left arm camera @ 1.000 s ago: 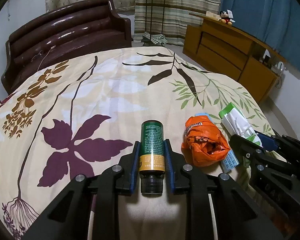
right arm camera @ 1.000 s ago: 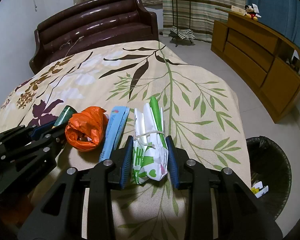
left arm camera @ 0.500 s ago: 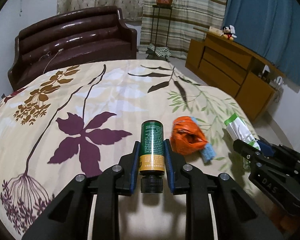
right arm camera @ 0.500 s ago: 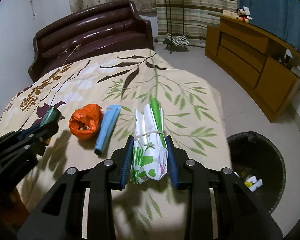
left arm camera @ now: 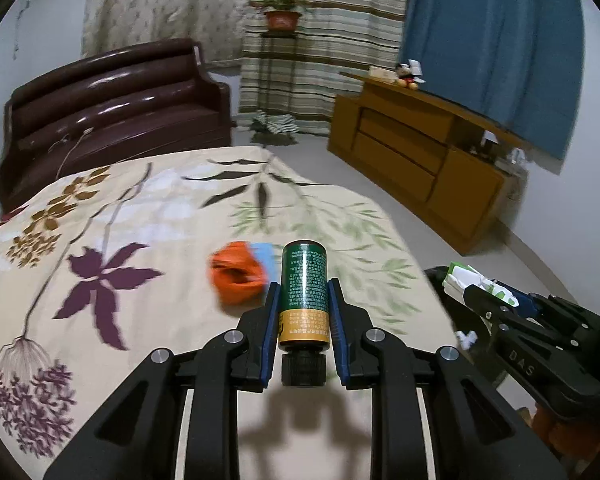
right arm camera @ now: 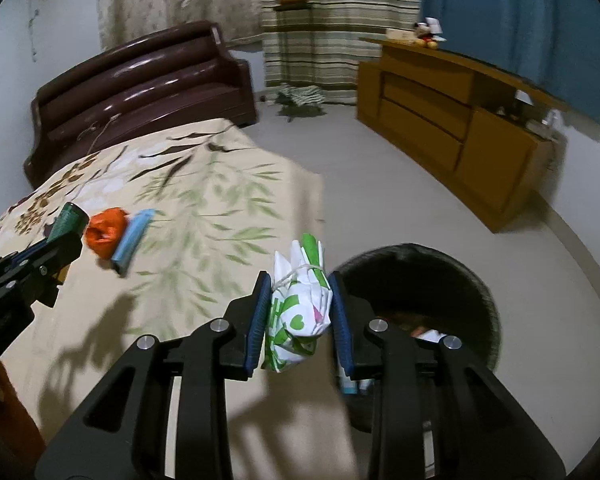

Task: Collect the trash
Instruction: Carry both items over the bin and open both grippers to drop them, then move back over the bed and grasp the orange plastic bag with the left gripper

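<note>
My left gripper [left arm camera: 303, 292] is shut on a green and yellow bottle [left arm camera: 304, 292] with a black cap, held above the floral bedspread [left arm camera: 140, 220]. My right gripper [right arm camera: 299, 284] is shut on a tied white and green paper bundle [right arm camera: 298, 312], held over the bed's right edge beside the black trash bin [right arm camera: 440, 280] on the floor. An orange crumpled bag [left arm camera: 238, 276] and a blue tube [right arm camera: 132, 236] lie together on the bed. The right gripper with the bundle [left arm camera: 476, 284] shows at the right of the left wrist view.
A dark brown leather headboard [left arm camera: 108, 104] stands behind the bed. A wooden cabinet [right arm camera: 452, 128] runs along the right wall, with a plant stand [right arm camera: 292, 40] and curtains at the back. Grey floor [right arm camera: 360, 184] lies between bed and cabinet. The bin holds some scraps.
Both grippers rose and swung right with their loads. The orange bag and blue tube stayed on the bed and now lie further left. The trash bin came closer in the right wrist view.
</note>
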Demonstrator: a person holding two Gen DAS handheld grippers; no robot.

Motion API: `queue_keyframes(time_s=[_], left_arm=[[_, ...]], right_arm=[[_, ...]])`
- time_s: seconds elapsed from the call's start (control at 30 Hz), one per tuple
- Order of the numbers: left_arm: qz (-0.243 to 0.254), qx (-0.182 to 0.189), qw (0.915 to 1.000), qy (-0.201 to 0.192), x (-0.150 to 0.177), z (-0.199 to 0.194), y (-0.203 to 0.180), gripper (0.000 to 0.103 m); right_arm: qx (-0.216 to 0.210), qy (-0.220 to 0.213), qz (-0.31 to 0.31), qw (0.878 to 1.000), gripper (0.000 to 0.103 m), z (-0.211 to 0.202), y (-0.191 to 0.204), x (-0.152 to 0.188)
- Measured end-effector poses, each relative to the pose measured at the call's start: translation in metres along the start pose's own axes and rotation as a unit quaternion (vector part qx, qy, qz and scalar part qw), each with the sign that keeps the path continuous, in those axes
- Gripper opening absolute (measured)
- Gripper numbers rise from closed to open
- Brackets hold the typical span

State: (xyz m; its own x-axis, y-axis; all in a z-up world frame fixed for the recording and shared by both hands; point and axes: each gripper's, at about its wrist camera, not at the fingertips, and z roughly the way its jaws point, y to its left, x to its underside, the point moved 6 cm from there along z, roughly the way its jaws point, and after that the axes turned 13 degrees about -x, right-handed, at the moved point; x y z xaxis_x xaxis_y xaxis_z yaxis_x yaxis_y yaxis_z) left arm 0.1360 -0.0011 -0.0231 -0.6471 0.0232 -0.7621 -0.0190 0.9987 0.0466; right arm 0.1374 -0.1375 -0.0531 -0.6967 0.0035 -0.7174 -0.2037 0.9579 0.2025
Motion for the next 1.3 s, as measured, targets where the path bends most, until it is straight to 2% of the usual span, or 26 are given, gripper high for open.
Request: queue_keyframes(time_s=[0.43,0.73,0.97,1.03,1.07,1.1,1.2,1.3], left_arm=[[0.06,0.042,0.9973,-0.006,0.001,0.012,-0.103,0.024],[0.085,0.049,0.9952,-0.002,0.003,0.023,-0.141,0.024],[0.103,0.049,0.9935,0.001,0.006,0.032,-0.161,0.024],[0.107,0.048,0.9931,0.002,0.006,0.035,-0.164,0.024],[0.109,0.048,0.9929,0.002,0.006,0.036,-0.166,0.024],[0.11,0.048,0.9928,0.002,0.006,0.036,-0.168,0.026],[0.109,0.045,0.993,0.002,0.007,0.037,-0.168,0.042],[0.108,0.042,0.9933,0.003,0.007,0.039,-0.167,0.046]], right_arm=[[0.041,-0.027,0.044,0.998,0.029,-0.026,-0.079,0.008],[0.055,-0.036,0.067,0.996,0.029,-0.03,-0.115,0.011],[0.053,-0.037,0.078,0.995,0.029,-0.026,-0.128,0.014],[0.055,-0.04,0.081,0.994,0.03,-0.025,-0.131,0.015],[0.053,-0.043,0.084,0.994,0.035,-0.025,-0.133,0.015],[0.053,-0.043,0.087,0.994,0.04,-0.024,-0.133,0.014],[0.057,-0.048,0.091,0.993,0.042,-0.026,-0.137,0.013],[0.059,-0.05,0.093,0.993,0.042,-0.028,-0.139,0.014]])
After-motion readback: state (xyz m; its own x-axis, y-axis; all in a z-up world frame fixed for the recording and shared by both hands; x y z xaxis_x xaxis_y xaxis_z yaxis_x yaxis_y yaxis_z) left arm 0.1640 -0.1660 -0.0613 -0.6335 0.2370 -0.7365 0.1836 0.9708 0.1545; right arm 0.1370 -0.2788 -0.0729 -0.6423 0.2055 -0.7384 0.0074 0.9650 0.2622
